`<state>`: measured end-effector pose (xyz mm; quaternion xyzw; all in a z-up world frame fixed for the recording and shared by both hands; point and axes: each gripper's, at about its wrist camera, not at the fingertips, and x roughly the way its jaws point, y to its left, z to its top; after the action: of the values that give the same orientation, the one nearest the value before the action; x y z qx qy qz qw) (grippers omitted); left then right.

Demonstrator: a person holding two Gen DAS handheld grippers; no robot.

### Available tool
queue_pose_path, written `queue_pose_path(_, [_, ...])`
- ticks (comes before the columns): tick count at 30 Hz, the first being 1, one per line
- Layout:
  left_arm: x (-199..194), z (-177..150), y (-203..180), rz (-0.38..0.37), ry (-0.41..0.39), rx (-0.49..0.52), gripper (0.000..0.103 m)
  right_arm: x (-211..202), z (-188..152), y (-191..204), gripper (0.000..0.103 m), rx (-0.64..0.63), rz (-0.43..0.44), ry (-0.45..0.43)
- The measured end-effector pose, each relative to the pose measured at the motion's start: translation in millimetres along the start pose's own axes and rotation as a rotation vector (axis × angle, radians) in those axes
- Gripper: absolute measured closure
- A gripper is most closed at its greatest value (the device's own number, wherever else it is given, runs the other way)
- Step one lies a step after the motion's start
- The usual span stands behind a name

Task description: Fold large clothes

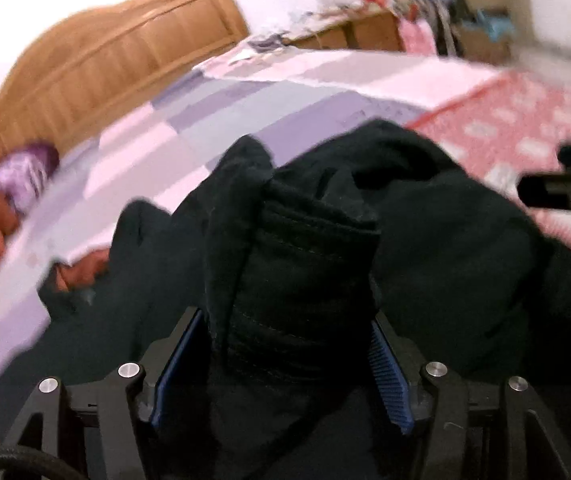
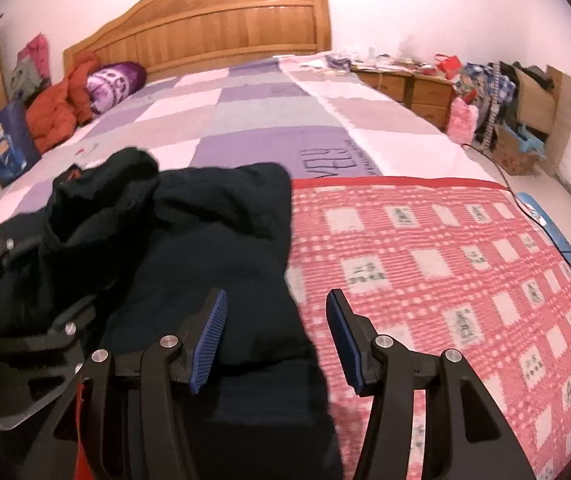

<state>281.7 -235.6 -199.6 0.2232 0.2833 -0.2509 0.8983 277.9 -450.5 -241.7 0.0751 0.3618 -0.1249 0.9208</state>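
The left gripper (image 1: pixel 285 364) fills the bottom of the left wrist view, its blue ribbed pads (image 1: pixel 387 380) standing apart with a thick stitched fold of the dark garment (image 1: pixel 305 264) rising between them; the cloth lies against the left-hand pad while a sliver of gap shows beside the right-hand one, so the jaws look parted rather than pressing; in the right wrist view the right gripper (image 2: pixel 275 340) sits at the bottom centre, jaws moderately wide, nothing pinched, its blue pads (image 2: pixel 209 340) hovering over the garment's right edge where dark cloth meets a pink checked blanket (image 2: pixel 445 272); the garment (image 2: pixel 189 240) lies crumpled across the lower left and centre of that view, bunched higher toward the middle left; the black frame of the other tool shows at the lower left edge; beyond, a quilt of lilac, grey and white squares (image 2: pixel 225 120) covers the bed up to a wooden headboard (image 2: pixel 213 28) at the top centre; an orange bundle (image 2: pixel 61 104) and a purple pillow (image 2: pixel 113 80) rest at the upper left; a cluttered wooden dresser (image 2: pixel 409 88) stands at the upper right.
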Motion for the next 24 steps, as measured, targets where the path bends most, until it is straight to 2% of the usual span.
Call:
queue_pose_path(2, [-17,-3,18,-0.046,-0.022,-0.105,0.035,-4,2,-4,0.048,0.001,-0.014,0.0])
queue_pose_path(4, [-29,-9,35,-0.072,-0.039,-0.164,0.031,-7,4,-4,0.047,-0.006,-0.027,0.0])
queue_pose_path(7, [-51,-27,58,-0.069,-0.072,-0.214,0.029,-13,8,2,0.039,-0.001,-0.021,-0.015])
queue_pose_path(9, [-66,-42,71,-0.036,-0.085,-0.214,0.027,-16,11,11,0.039,-0.007,-0.016,-0.027])
queue_pose_path(11, [-67,-54,92,0.039,-0.088,-0.21,0.023,-18,14,27,0.039,-0.03,0.002,-0.038])
queue_pose_path(12, [-62,-59,106,0.082,-0.075,-0.215,0.022,-19,15,38,0.039,-0.047,0.018,-0.04])
queue_pose_path(14, [-43,-73,138,0.185,0.006,-0.232,0.022,-18,18,59,0.039,-0.079,0.058,-0.04])
queue_pose_path(17, [-6,-91,180,0.283,0.124,-0.269,0.022,-16,20,91,0.039,-0.113,0.087,-0.05])
queue_pose_path(18, [2,-97,189,0.285,0.148,-0.295,0.021,-16,22,100,0.039,-0.11,0.103,-0.055])
queue_pose_path(19, [16,-106,204,0.283,0.206,-0.335,0.014,-15,24,107,0.039,-0.109,0.105,-0.059])
queue_pose_path(20, [23,-113,211,0.272,0.229,-0.36,0.012,-16,27,114,0.039,-0.11,0.092,-0.074])
queue_pose_path(22, [26,-118,210,0.265,0.219,-0.359,0.01,-23,33,128,0.039,-0.112,0.075,-0.122])
queue_pose_path(23, [27,-117,205,0.27,0.217,-0.344,0.01,-35,38,140,0.039,-0.113,0.049,-0.183])
queue_pose_path(24, [27,-117,202,0.273,0.214,-0.337,0.01,-35,38,140,0.039,-0.113,0.049,-0.183])
